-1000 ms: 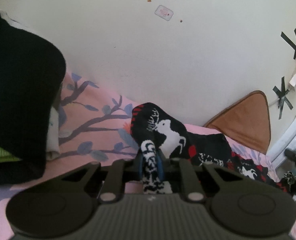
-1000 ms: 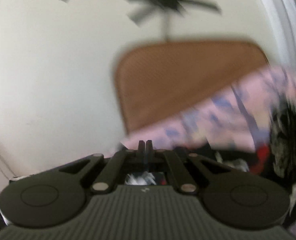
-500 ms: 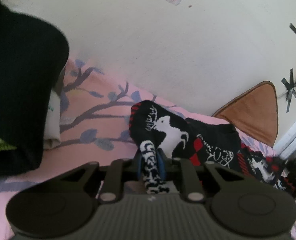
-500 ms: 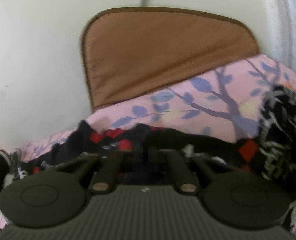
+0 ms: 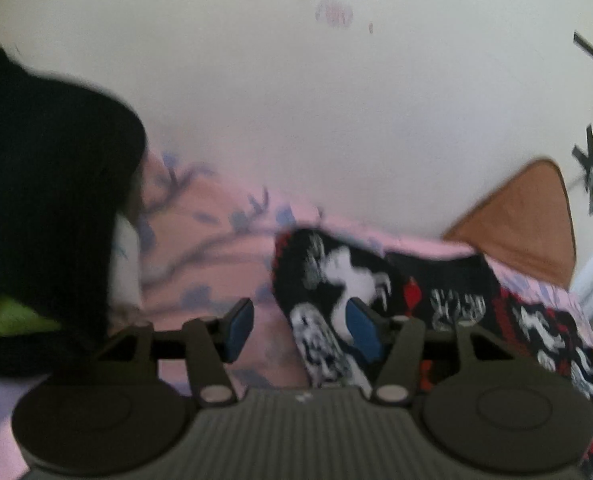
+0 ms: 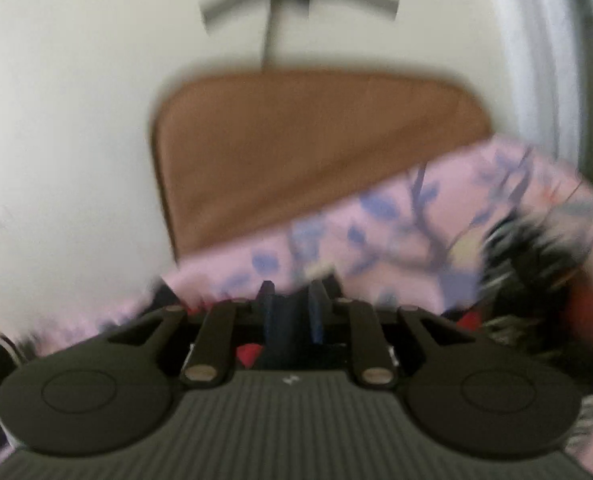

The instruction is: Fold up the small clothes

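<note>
A black garment with white reindeer and red marks lies stretched across the pink sheet, running off to the right. My left gripper is opening. A patterned strip of the garment lies loose between its blue pads, close to the right pad and far from the left one. My right gripper is opening too, with a narrow gap between its fingers. Dark cloth shows in that gap, but blur hides whether it touches. More of the garment is bunched at the right.
A black pile of clothes with green cloth under it stands at the left. A brown cushion leans on the white wall behind the pink sheet. Black tape crosses mark the wall.
The left jaws have spread apart and let go of the patterned strip they pinched. The right fingers, shut before, now stand slightly apart. The right view has shifted and is blurred.
</note>
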